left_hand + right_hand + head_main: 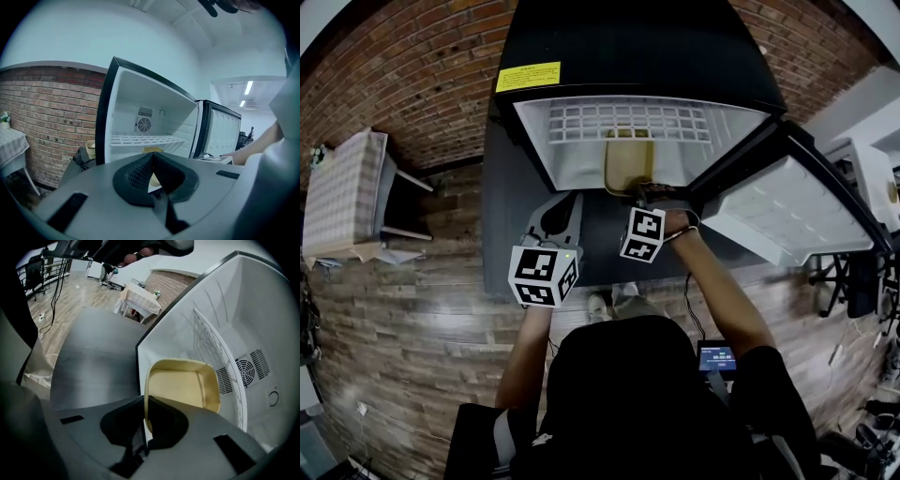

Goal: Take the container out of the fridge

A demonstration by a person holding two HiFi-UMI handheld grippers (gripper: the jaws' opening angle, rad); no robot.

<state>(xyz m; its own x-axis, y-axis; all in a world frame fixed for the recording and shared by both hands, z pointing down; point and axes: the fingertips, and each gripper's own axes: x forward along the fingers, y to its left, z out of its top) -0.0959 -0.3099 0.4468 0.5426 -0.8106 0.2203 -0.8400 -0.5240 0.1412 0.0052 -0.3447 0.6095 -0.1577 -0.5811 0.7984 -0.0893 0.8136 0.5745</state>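
The fridge (637, 56) stood with its door (778, 206) swung wide to the right, and the container (628, 159), a yellow tub, sat in it under the 1 wire shelf (628, 122), near the front edge. The right gripper (642, 192) had its jaws nearly together, pinching the tub's near wall, 1 pad inside and 1 outside. The left gripper (565, 202) hung just outside the opening and to the left, jaws closed at the tips with nothing between them. The right gripper view looked into the tub (183, 385) and showed only its bare yellow floor and rounded corners (the head view gave just its top outline). That view also caught the round fan vent (246, 371) on the back wall and a cloth-covered table (140, 298) far off across the wooden floor. The left gripper view showed the shelf (145, 139) from the front, the vent (144, 124) above it, a sliver of the tub (151, 150) over its own jaws, and a pale stack of bowls (90, 148) beside the fridge against the brick wall (42, 117), which the head view did not show.
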